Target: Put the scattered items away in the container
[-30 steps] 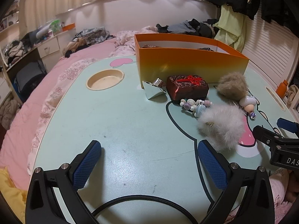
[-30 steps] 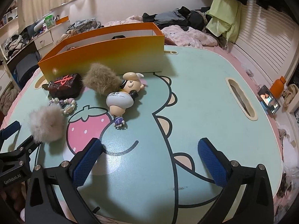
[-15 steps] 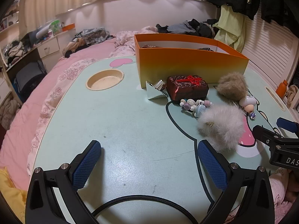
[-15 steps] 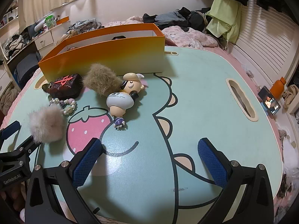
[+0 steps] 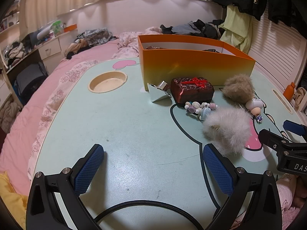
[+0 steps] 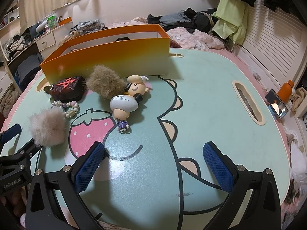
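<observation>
Left wrist: left gripper [image 5: 153, 167] fingers spread, empty. White pompom [image 5: 227, 127] just ahead of right finger; soft, light, take mid-body. Orange container [image 5: 195, 67] far ahead.

Right wrist: right gripper [image 6: 153, 164] fingers spread, empty. Figurine [image 6: 126, 101] ahead-left; hard, slippery, grip torso.

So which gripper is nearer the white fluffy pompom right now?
Left. The white pompom lies just past the left gripper, beside its right fingertip. The right gripper is further off, with the pompom out to its left.
</observation>
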The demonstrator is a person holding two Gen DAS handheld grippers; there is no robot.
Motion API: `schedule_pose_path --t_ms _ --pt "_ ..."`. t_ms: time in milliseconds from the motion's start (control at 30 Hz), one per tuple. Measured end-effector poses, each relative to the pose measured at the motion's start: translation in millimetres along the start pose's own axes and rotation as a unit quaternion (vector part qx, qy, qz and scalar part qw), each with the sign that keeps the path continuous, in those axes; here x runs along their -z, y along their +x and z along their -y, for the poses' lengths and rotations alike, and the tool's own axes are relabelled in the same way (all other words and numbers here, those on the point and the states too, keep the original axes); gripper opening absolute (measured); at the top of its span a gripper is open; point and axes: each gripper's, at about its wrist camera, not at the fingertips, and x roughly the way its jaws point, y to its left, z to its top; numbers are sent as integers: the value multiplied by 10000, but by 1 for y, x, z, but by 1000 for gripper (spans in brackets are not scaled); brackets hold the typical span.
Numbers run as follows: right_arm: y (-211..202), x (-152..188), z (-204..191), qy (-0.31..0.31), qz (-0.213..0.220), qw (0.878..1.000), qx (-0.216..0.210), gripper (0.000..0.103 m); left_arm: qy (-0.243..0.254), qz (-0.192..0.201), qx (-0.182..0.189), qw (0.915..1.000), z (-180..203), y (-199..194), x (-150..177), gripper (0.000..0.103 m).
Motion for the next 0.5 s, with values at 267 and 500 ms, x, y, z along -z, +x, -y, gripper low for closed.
schedule_pose_path --t_ms 267,500 --pt "0 -10 -3 1 33 9983 -574 94 -1 3 1 10000 0 0 0 103" --pt "17 -36 -12 97 -13 9987 -491 60 -2 4 4 10000 0 0 0 103"
